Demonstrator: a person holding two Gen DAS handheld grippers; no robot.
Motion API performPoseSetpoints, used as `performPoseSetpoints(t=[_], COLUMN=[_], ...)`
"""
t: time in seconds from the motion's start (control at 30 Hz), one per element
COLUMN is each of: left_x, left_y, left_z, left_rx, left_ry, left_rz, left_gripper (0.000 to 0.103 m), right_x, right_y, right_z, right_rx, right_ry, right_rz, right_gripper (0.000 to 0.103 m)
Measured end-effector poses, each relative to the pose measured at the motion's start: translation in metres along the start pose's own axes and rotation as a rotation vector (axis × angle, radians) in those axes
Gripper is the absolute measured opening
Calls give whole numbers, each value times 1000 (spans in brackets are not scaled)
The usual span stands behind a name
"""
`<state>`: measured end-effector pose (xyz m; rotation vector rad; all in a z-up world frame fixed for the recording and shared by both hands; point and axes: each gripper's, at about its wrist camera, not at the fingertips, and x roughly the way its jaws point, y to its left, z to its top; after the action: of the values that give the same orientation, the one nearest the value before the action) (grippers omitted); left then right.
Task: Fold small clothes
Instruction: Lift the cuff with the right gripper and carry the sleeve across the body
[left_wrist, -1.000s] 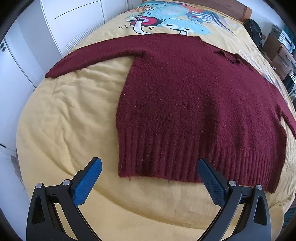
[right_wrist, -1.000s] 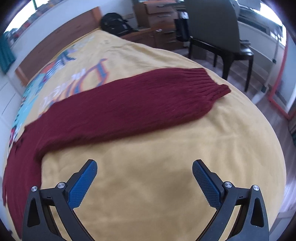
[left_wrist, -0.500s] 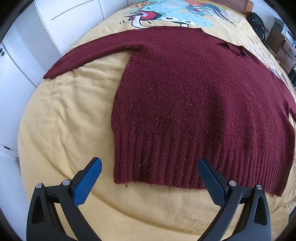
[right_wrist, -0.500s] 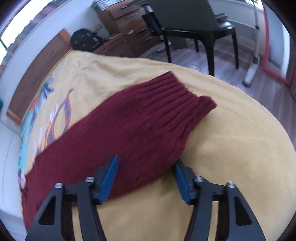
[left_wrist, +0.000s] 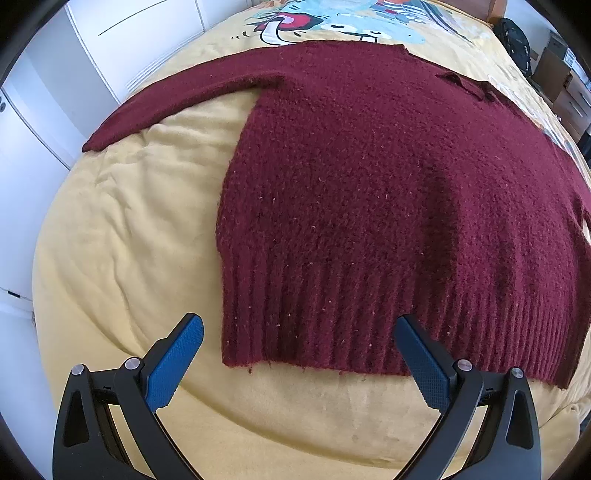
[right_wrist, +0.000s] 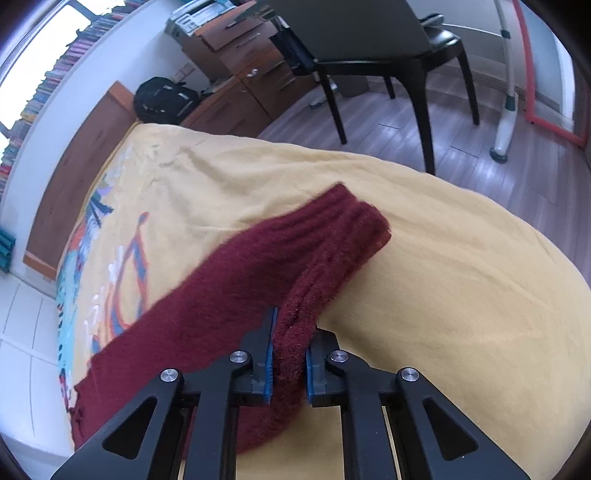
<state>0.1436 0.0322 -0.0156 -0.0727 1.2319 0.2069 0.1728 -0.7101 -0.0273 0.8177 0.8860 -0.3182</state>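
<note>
Right gripper (right_wrist: 289, 363): blue fingers (right_wrist: 268, 363) clenched on a bunched fold of the maroon sweater (left_wrist: 388, 192). The fold is the sleeve (right_wrist: 258, 280), pinched a little back from its cuff. Knit fills the whole gap between the pads and rises out of it. Beyond the grip the ribbed cuff (right_wrist: 351, 221) doubles over and points away from the camera. The rest of the sleeve trails left and down along the bed (right_wrist: 461, 277).

Left gripper (left_wrist: 297, 354): fingers (left_wrist: 173, 365) spread wide, released, holding nothing. It hovers just short of the sweater's ribbed hem (left_wrist: 369, 317). The right pad overlaps the hem edge in the picture; contact cannot be told. The left pad is over bare yellow bed cover (left_wrist: 122, 240), left of the sweater's lower corner.

Sweater location: lying flat, spread out on the yellow bed cover, hem nearest the left camera, collar (left_wrist: 469, 85) far. Its other sleeve (left_wrist: 177, 103) stretches out to the far left of the body, toward the white cabinet doors (left_wrist: 110, 48).

Past the collar: a cartoon print (left_wrist: 332, 18) on the bed cover.

Right view, beyond the cuff: bed edge, then wood floor (right_wrist: 424, 125), a dark chair (right_wrist: 369, 44), a wooden drawer unit (right_wrist: 243, 62), and a black backpack (right_wrist: 162, 99) by the headboard (right_wrist: 74, 166).
</note>
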Motion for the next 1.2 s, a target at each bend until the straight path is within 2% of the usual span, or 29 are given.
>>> performPoseSetpoints(t=[0.27, 0.57, 1.03, 1.2], left_x=[3, 1, -5, -7], left_y=[13, 34, 88, 111], left_z=[2, -1, -6, -9], left_rx=[-41, -77, -158, -190], left_ry=[6, -3, -28, -44], left_rz=[-27, -46, -72, -78], left_gripper=[102, 102, 102, 102], right_x=[-7, 3, 24, 24], right_y=[49, 129, 270, 329], right_z=[4, -22, -110, -150], right_rx=[-51, -80, -170, -249], right_ry=[18, 92, 254, 298], right_rz=[93, 216, 347, 371], right_gripper=[11, 11, 11, 11])
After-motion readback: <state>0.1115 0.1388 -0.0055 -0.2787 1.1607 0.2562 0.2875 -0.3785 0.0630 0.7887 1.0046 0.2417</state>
